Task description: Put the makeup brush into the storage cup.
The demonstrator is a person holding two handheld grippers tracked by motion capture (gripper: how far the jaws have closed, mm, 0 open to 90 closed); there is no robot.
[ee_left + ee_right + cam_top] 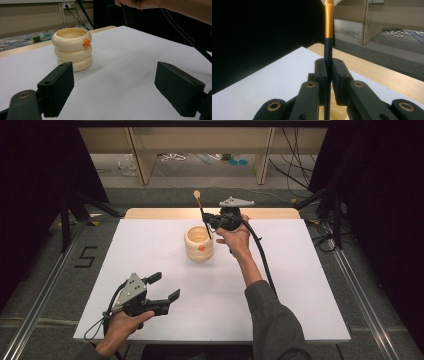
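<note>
A cream ringed holder (199, 243) with an orange knob (86, 42) stands upright mid-table. My right gripper (210, 221) hovers just above and behind its mouth, shut on a spoon (202, 215) with a black handle and gold neck. The spoon stands almost upright, bowl end on top, lower end reaching into the holder. In the right gripper view both jaws clamp the spoon's black handle (328, 75), and the holder's rim (335, 113) lies below. My left gripper (167, 287) rests near the table's front left, open and empty, pointing at the holder (73, 48).
The white table top (150, 255) has a wooden strip (160, 213) along its far edge. Wooden shelving legs and loose cables lie on the floor beyond. Black curtains flank both sides. The right gripper's cable (262, 255) trails along the forearm.
</note>
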